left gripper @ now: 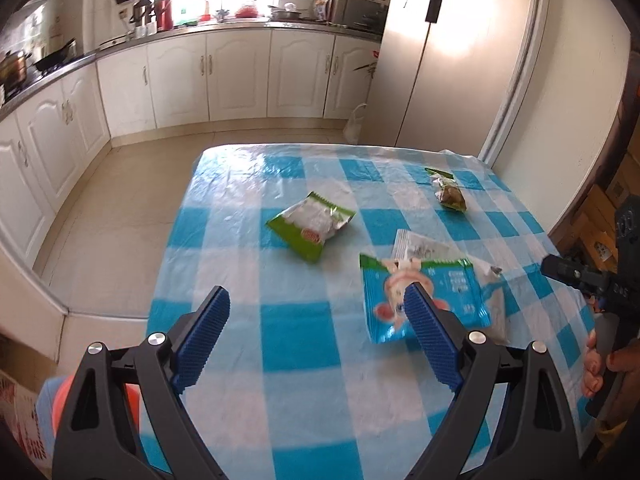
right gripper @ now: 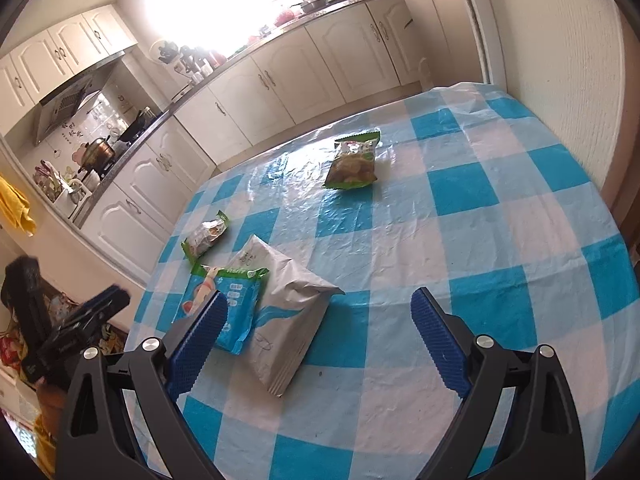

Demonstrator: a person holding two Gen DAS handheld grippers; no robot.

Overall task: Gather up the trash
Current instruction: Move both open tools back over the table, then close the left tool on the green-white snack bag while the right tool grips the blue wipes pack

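Note:
Several pieces of trash lie on a blue-and-white checked tablecloth (left gripper: 296, 344). A green-edged snack wrapper (left gripper: 310, 224) lies mid-table; it also shows in the right wrist view (right gripper: 206, 236). A blue wrapper with a cartoon print (left gripper: 424, 300) (right gripper: 224, 304) lies on a grey-white plastic bag (right gripper: 288, 312). A green bag with brown contents (left gripper: 448, 194) (right gripper: 354, 160) lies further off. My left gripper (left gripper: 316, 300) is open and empty above the table, its right finger over the blue wrapper. My right gripper (right gripper: 320, 312) is open and empty above the grey bag; it also shows at the left wrist view's right edge (left gripper: 568, 272).
White kitchen cabinets (left gripper: 236, 76) with a cluttered counter run along the back and left. A wall (right gripper: 560, 60) stands against the table's far side. A tall white fridge (left gripper: 452, 48) stands behind the table. An orange object (left gripper: 64, 400) sits below the table's left edge.

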